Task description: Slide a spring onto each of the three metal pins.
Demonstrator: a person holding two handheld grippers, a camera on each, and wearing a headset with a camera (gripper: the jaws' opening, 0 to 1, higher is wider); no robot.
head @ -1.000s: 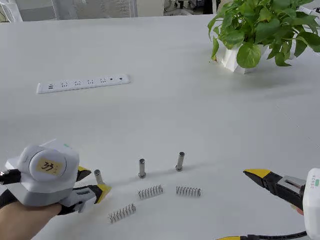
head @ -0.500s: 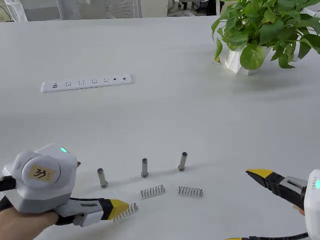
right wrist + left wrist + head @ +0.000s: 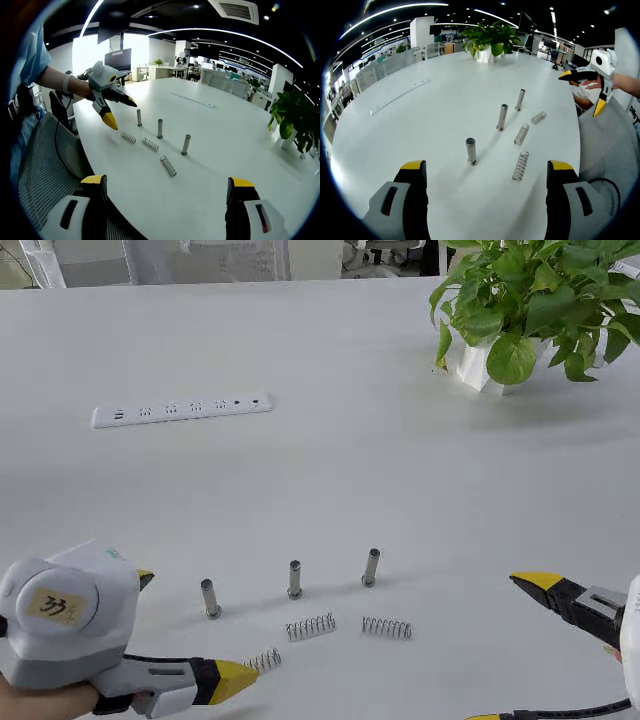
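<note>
Three short metal pins stand upright in a row on the white table: left pin (image 3: 210, 598), middle pin (image 3: 295, 579), right pin (image 3: 371, 567). Three springs lie flat just in front of them: left spring (image 3: 263, 660), middle spring (image 3: 310, 626), right spring (image 3: 387, 627). My left gripper (image 3: 190, 630) is open at the near left, one yellow tip beside the left spring. In the left gripper view the left pin (image 3: 471, 151) and left spring (image 3: 521, 165) lie ahead between the wide jaws. My right gripper (image 3: 510, 650) is open at the near right, holding nothing, apart from the springs.
A white power strip (image 3: 180, 408) lies at the back left. A potted plant (image 3: 520, 300) in a white pot stands at the back right. A grey mesh chair (image 3: 615, 150) sits by the table's near edge. The table's near edge is close to both grippers.
My left gripper has drawn back from the left pin toward the near edge and opened wider. Its lower tip now sits by the left spring. The right gripper has barely moved.
</note>
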